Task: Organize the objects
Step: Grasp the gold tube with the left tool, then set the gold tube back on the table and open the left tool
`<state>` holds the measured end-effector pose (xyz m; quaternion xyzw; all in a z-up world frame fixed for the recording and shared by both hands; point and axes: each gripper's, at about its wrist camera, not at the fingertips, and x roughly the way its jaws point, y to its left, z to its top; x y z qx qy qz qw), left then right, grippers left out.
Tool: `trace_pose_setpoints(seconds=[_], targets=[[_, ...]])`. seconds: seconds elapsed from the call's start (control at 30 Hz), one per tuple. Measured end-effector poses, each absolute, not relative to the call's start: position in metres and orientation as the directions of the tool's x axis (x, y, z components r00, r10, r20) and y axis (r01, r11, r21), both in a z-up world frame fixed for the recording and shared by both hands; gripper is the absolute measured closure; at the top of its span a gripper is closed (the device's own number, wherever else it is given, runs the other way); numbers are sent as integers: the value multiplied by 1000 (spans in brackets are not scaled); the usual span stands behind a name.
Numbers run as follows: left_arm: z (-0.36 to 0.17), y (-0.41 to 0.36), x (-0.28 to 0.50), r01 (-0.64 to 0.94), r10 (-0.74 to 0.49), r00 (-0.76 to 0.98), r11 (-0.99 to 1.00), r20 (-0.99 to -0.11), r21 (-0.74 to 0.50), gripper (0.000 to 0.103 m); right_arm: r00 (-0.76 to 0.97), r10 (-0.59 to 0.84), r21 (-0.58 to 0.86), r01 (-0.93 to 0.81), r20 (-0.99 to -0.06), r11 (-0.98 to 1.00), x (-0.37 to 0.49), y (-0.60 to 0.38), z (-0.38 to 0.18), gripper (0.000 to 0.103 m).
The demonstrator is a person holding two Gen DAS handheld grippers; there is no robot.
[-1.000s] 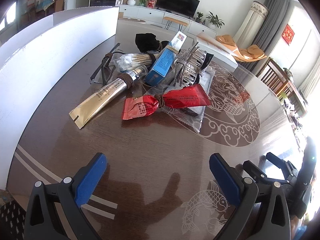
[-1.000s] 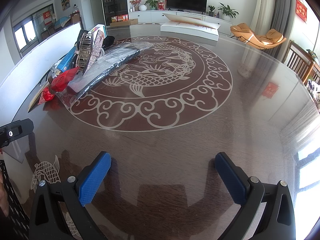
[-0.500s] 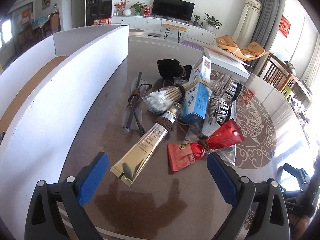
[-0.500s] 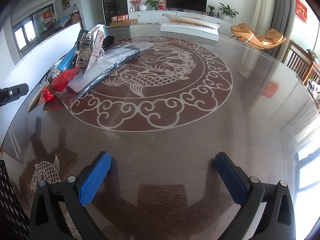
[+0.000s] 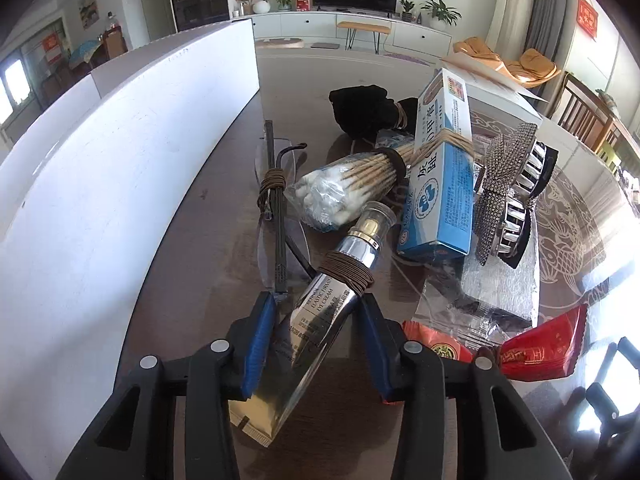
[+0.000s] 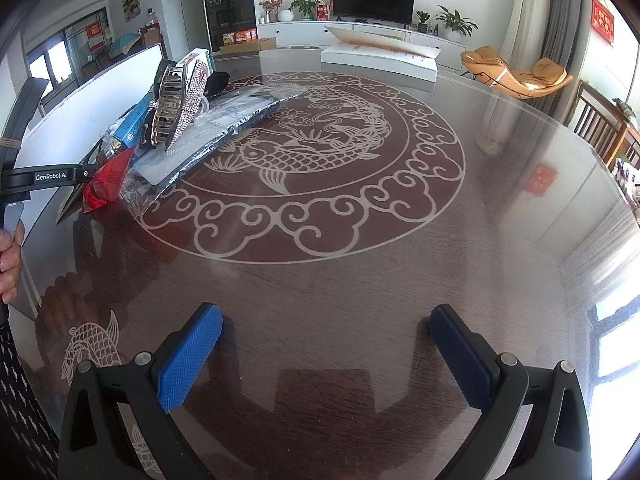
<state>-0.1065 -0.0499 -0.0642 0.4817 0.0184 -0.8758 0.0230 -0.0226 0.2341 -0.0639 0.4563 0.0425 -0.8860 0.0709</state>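
Observation:
A shiny gold-and-silver cream tube (image 5: 332,292) with a brown band round its neck lies on the dark table, its flat end towards me. My left gripper (image 5: 317,305) straddles the tube's body. Its jaws are closing, and a thin gap still shows on each side of the tube. Beyond the tube lie a bundle of cotton swabs (image 5: 348,184), a blue box (image 5: 440,184), folded glasses (image 5: 276,208), a rhinestone hair claw (image 5: 504,188), a black cloth (image 5: 364,108) and a red packet (image 5: 544,340). My right gripper (image 6: 326,344) hangs open above bare table with nothing between its fingers.
A tall white panel (image 5: 120,168) runs along the left of the pile. A silver foil packet (image 5: 500,280) lies under the claw. In the right wrist view a hand (image 6: 10,256) holds the left gripper's handle at the left edge, and a white box (image 6: 380,56) sits at the table's far side.
My left gripper has moved forward to the pile, and its jaws have narrowed from wide apart to either side of the cream tube. The right gripper has stayed still.

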Motion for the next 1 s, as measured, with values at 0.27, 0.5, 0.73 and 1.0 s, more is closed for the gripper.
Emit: trace_pose_setpoints(seconds=[0.27, 0.5, 0.73, 1.0], targets=[[-63, -22, -53, 26, 17, -510, -999, -860, -35, 76, -573, -87, -11, 165, -815, -986, -23, 234, -64, 0], [-62, -23, -48, 44, 57, -526, -995, -849, -94, 72, -574, -87, -11, 164, -815, -986, -22, 234, -64, 0], [-66, -15, -44, 46, -25, -516, -999, -856, 2, 33, -573, -87, -11, 165, -815, -986, -23, 234, -64, 0], [-69, -21, -46, 75, -43, -504, -997, -863, 6, 15, -573, -87, -11, 165, -815, -986, -23, 234, -64, 0]])
